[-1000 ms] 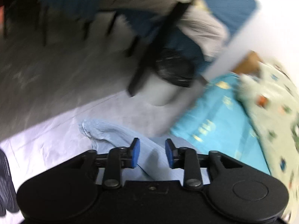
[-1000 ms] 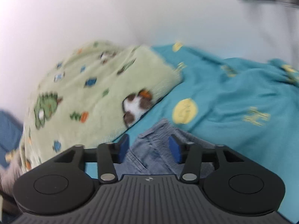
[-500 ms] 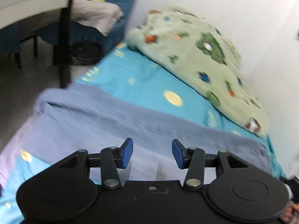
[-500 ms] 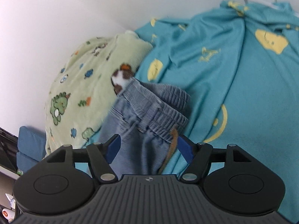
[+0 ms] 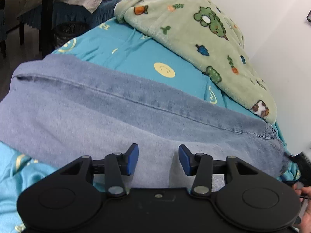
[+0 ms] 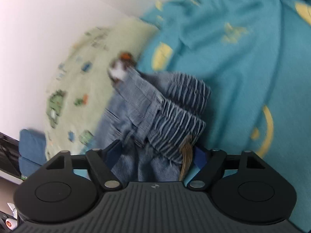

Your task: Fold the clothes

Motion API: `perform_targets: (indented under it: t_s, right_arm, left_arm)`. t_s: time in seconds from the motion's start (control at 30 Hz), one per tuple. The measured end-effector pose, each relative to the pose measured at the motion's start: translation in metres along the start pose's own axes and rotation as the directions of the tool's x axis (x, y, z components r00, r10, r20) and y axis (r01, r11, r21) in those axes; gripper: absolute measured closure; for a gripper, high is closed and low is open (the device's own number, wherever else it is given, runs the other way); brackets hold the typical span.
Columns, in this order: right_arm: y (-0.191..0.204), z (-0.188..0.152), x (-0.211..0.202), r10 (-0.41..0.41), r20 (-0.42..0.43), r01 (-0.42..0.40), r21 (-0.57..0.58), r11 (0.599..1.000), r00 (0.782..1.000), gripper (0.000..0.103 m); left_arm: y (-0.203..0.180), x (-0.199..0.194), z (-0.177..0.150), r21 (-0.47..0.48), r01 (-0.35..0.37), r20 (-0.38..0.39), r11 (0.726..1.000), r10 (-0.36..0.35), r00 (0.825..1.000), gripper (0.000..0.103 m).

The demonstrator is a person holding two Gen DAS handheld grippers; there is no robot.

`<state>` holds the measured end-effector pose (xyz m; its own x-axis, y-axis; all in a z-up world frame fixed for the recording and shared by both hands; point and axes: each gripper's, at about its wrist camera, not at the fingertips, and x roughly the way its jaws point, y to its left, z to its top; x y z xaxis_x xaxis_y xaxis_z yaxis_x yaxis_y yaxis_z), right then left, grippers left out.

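Observation:
A pair of light blue jeans [image 5: 120,114] lies spread flat across the teal bed sheet [image 5: 136,58]. My left gripper [image 5: 158,158] hovers just over the near leg, open, with nothing pinched between its blue pads. In the right wrist view the gathered elastic waistband [image 6: 175,116] and its brown drawstring [image 6: 186,155] bunch up between the jaws of my right gripper [image 6: 157,153]. Those jaws are opening, and the cloth lies loose between them and hides part of both fingers.
A green fleece blanket [image 5: 204,38] with cartoon prints is heaped against the white wall. Left of the bed are a dark table leg [image 5: 46,17], a black bin [image 5: 70,31] and dark floor. A person's hand [image 5: 305,196] shows at the right edge.
The left view swung from the floor and bed edge round to the bed, where the jeans now lie flat. Both grippers' jaws widened. The right gripper sank closer to the waistband.

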<state>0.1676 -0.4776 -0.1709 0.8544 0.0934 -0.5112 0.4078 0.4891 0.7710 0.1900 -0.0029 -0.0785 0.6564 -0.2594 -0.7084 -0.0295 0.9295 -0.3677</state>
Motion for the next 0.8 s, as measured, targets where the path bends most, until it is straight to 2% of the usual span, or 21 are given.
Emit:
perform_targets:
  t_s: [0.1,0.17,0.27,0.3,0.37,0.4,0.5,0.57,0.63,0.8]
  right_arm:
    - [0.022,-0.001,-0.009,0.094,0.076,-0.085,-0.118,0.989,0.993,0.028]
    - [0.027,-0.002,-0.002,0.046,0.095,-0.032,-0.146,0.989,0.994,0.028]
    - [0.012,-0.003,0.018,-0.02,0.083,0.027,-0.085,0.996,0.996,0.028]
    - [0.01,0.0,0.022,-0.023,0.084,0.03,-0.083,0.996,0.996,0.032]
    - [0.009,0.003,0.025,-0.052,0.072,0.059,-0.096,0.994,0.996,0.047]
    - [0.009,0.005,0.026,-0.066,0.066,0.073,-0.103,0.992,0.996,0.061]
    - [0.028,0.003,0.011,-0.06,0.109,0.077,-0.161,0.984,0.992,0.074]
    - [0.055,0.0,-0.008,-0.011,0.167,0.048,-0.221,0.974,0.986,0.077]
    - [0.08,-0.002,-0.033,0.073,0.223,-0.014,-0.252,0.967,0.972,0.079]
    - [0.121,0.008,-0.098,0.251,0.333,-0.149,-0.303,0.941,0.909,0.08]
  left_arm:
    - [0.003,0.0,-0.001,-0.008,0.019,0.006,1.0,-0.019,1.0,0.06]
    - [0.004,0.004,-0.002,-0.005,0.02,0.003,1.0,-0.02,1.0,0.06]
    - [0.005,0.011,-0.003,-0.001,0.008,-0.001,1.0,-0.008,1.0,0.06]
    - [0.006,0.013,-0.004,0.0,0.002,0.0,1.0,-0.002,1.0,0.06]
    - [0.008,0.016,-0.004,0.001,-0.009,0.003,1.0,0.009,1.0,0.06]
    - [0.01,0.017,-0.004,-0.003,-0.011,0.005,1.0,0.011,1.0,0.06]
    - [0.014,0.015,-0.002,-0.027,-0.001,0.014,1.0,0.001,1.0,0.06]
    - [0.016,0.012,-0.001,-0.036,0.004,0.027,0.999,-0.003,1.0,0.06]
    - [0.018,0.007,0.0,-0.053,0.015,0.04,0.998,-0.013,0.999,0.06]
    - [0.019,-0.007,0.005,-0.056,0.047,0.081,0.997,-0.042,0.996,0.061]
